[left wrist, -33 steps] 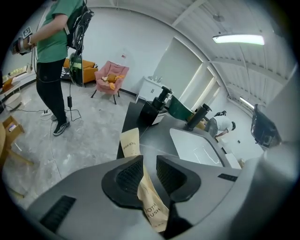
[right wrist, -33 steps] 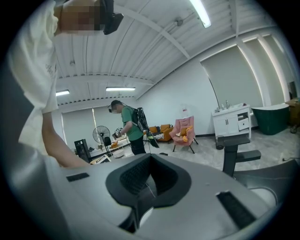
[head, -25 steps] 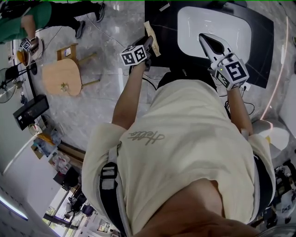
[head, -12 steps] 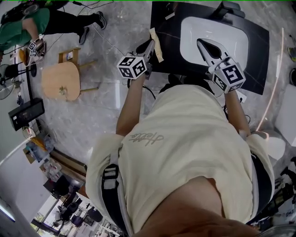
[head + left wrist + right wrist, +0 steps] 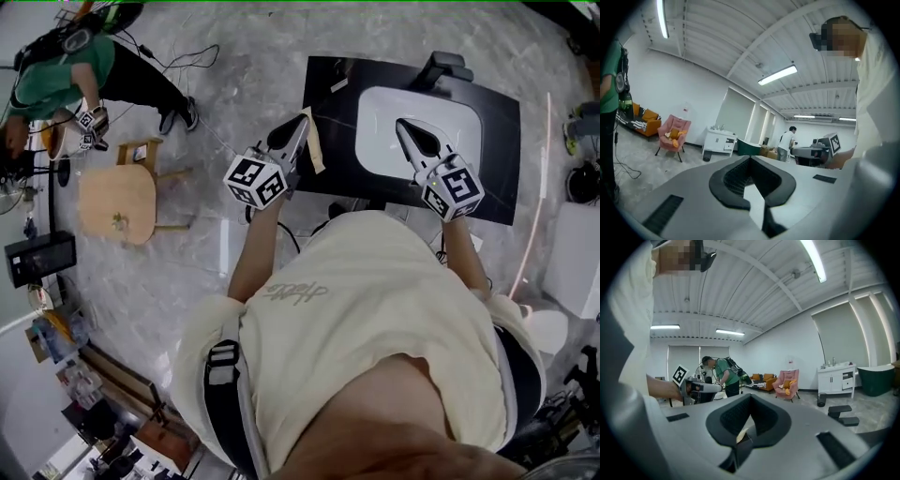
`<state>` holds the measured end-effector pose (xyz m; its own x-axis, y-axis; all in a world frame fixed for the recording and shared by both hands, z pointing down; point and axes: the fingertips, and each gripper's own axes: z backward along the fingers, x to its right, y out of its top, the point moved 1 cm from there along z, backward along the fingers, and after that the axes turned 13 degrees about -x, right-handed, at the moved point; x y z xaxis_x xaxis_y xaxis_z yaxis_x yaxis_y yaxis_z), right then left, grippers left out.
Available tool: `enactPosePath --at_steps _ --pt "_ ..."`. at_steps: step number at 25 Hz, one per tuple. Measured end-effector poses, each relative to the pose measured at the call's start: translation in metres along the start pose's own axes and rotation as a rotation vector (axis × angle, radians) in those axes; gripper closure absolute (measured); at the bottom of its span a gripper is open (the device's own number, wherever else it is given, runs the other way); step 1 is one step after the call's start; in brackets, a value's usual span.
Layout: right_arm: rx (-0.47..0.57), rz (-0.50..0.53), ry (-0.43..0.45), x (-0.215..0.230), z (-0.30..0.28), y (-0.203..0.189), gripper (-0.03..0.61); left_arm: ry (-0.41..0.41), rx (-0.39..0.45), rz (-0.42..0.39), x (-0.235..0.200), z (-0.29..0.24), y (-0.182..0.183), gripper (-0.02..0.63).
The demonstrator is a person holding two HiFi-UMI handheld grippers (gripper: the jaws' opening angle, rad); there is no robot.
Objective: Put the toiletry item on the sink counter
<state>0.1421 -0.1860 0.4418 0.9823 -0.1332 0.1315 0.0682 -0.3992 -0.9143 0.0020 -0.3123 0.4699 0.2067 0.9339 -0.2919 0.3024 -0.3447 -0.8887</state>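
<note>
In the head view the black sink counter (image 5: 337, 141) carries a white basin (image 5: 412, 112) with a dark faucet (image 5: 445, 67) at its far edge. My left gripper (image 5: 302, 122) points over the counter's left edge, next to a tan strip (image 5: 315, 150) lying there. My right gripper (image 5: 401, 127) points over the basin. Both come to a closed point with nothing between the jaws. The left gripper (image 5: 750, 160) and right gripper (image 5: 750, 398) tilt upward in their own views, toward the ceiling. I cannot pick out any toiletry item.
A wooden stool (image 5: 117, 202) stands on the marble floor at left, with a person in green (image 5: 56, 75) and cables beyond it. A white unit (image 5: 574, 258) sits to the right of the counter. A pink armchair (image 5: 672, 136) and white cabinet (image 5: 719, 140) stand far off.
The head view has pulled back, so the counter looks smaller and farther. Both grippers sit a little lower in the picture, still shut and still pointing at the counter.
</note>
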Motion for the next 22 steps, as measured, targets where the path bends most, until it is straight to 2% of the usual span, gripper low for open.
enactPosePath --at_steps 3,5,16,22 --pt "0.002 0.026 0.002 -0.001 0.005 0.007 0.584 0.003 0.088 -0.041 0.008 0.003 0.035 0.611" --pt "-0.005 0.036 0.006 -0.001 0.008 0.010 0.584 0.019 0.111 -0.066 0.011 0.002 0.044 0.611" --pt "0.054 0.059 -0.044 -0.016 0.029 0.038 0.584 0.079 0.076 -0.046 0.003 0.028 0.027 0.611" --pt "0.088 0.076 -0.071 -0.020 0.031 0.048 0.584 0.067 0.087 -0.061 0.009 0.027 0.033 0.611"
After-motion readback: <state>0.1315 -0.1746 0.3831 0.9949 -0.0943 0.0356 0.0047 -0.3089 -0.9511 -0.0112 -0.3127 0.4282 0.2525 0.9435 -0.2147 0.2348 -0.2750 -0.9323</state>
